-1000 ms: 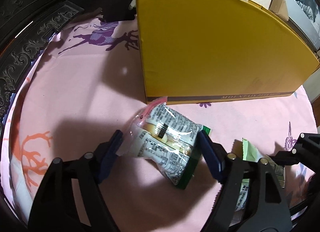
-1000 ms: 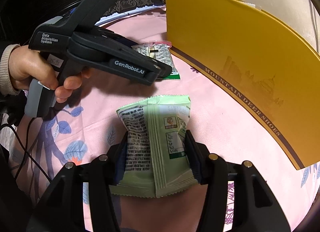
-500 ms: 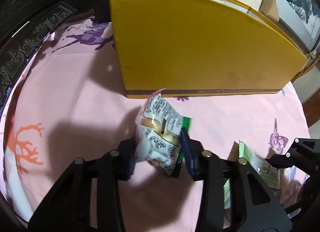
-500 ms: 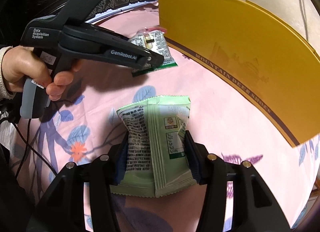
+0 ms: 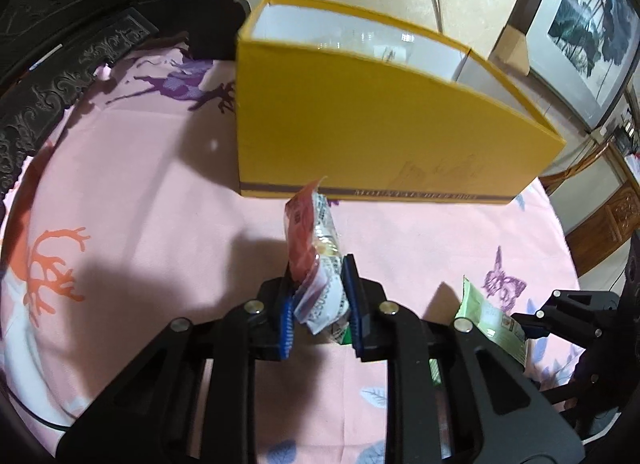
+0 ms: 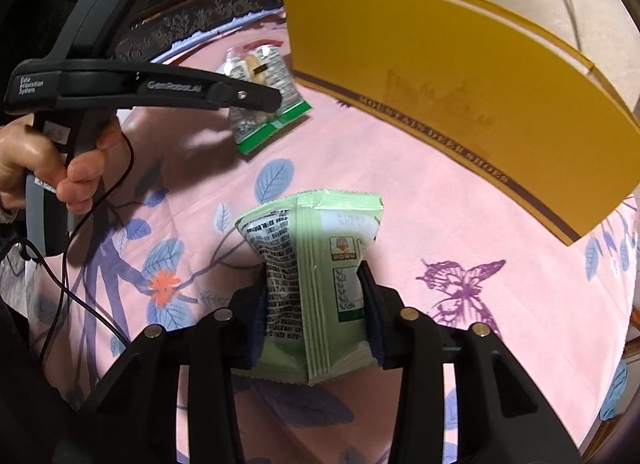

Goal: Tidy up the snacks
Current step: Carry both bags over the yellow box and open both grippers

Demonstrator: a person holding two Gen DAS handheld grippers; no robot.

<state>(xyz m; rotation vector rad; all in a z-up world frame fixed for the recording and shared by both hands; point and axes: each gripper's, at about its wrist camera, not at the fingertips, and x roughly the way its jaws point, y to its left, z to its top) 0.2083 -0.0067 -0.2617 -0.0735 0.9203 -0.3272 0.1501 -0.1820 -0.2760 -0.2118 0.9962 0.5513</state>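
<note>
My left gripper (image 5: 318,296) is shut on a clear snack packet with red and green edges (image 5: 316,248), lifted above the pink cloth in front of the open yellow box (image 5: 360,136). The packet also shows in the right wrist view (image 6: 260,92), under the left gripper (image 6: 256,98). My right gripper (image 6: 314,304) is shut on a pale green snack packet (image 6: 316,264), held above the cloth. That green packet shows at the lower right of the left wrist view (image 5: 490,316). The box (image 6: 460,80) stands beyond both packets.
The table carries a pink patterned cloth (image 5: 140,192). Dark carved furniture (image 5: 80,24) borders it on the left and back. A framed picture (image 5: 588,20) leans at the right. A thin cable (image 6: 80,284) trails from the hand holding the left gripper.
My left gripper closed on the clear packet and lifted it off the cloth, tilting it on edge. Both grippers rose, so the box's open top now shows. The right gripper kept its green packet.
</note>
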